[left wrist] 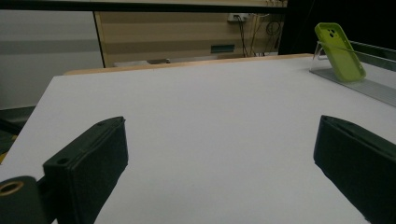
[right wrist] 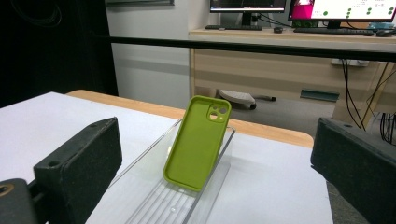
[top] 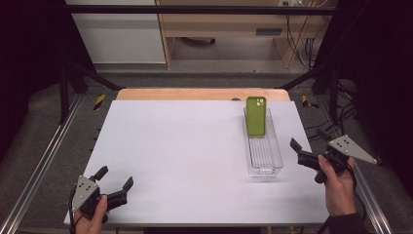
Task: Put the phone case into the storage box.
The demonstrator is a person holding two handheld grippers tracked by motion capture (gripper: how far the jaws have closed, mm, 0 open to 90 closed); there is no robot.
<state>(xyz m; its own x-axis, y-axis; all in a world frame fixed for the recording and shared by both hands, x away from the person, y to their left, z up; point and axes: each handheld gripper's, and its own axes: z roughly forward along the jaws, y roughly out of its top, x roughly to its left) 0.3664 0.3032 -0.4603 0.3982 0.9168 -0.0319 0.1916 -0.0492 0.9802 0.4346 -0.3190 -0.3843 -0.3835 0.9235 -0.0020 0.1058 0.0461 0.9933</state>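
Green phone case (top: 255, 115) propped upright at far end of clear tray (top: 267, 168), right gripper (top: 307, 148) just beside tray, jaws wide, left gripper (top: 115, 177) well apart from tray, jaws wide, both empty.

One green phone case (top: 255, 115), one clear tray (top: 265, 161), two hand-held grippers, one table (top: 185, 146).
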